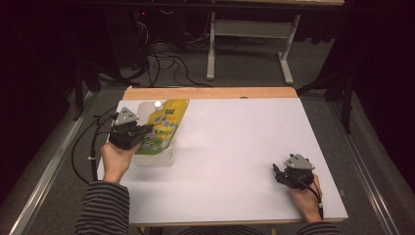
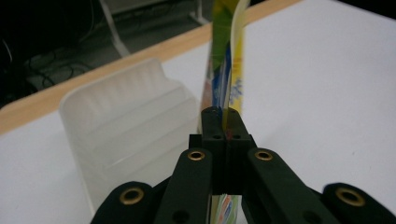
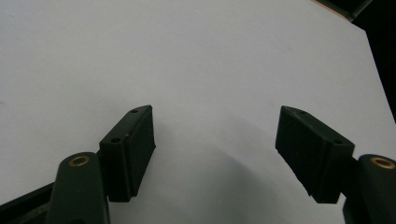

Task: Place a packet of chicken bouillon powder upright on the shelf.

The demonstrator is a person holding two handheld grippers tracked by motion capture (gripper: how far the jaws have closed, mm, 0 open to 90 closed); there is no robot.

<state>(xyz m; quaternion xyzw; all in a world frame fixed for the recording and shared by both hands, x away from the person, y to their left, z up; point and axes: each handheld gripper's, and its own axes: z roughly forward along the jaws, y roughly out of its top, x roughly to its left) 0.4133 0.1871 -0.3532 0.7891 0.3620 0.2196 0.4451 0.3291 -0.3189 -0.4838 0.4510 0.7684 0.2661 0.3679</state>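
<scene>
A flat yellow and green refill pouch (image 1: 164, 127) with a white cap is held up over a clear plastic tub (image 1: 155, 155) at the table's left. My left gripper (image 1: 145, 131) is shut on the pouch's edge. In the left gripper view the pouch (image 2: 227, 70) stands edge-on, rising from the pinched jaws, and the clear tub (image 2: 128, 126) lies to their left. My right gripper (image 1: 278, 171) rests low at the table's front right, held by a hand. In the right gripper view its jaws stand wide apart over bare white table, and the right gripper (image 3: 217, 154) is open with nothing between them.
The white table top (image 1: 235, 147) has a wooden strip (image 1: 210, 93) along its far edge. Beyond it a white desk frame (image 1: 249, 34) stands on grey carpet with loose black cables. A striped sleeve (image 1: 103, 208) enters at the bottom left.
</scene>
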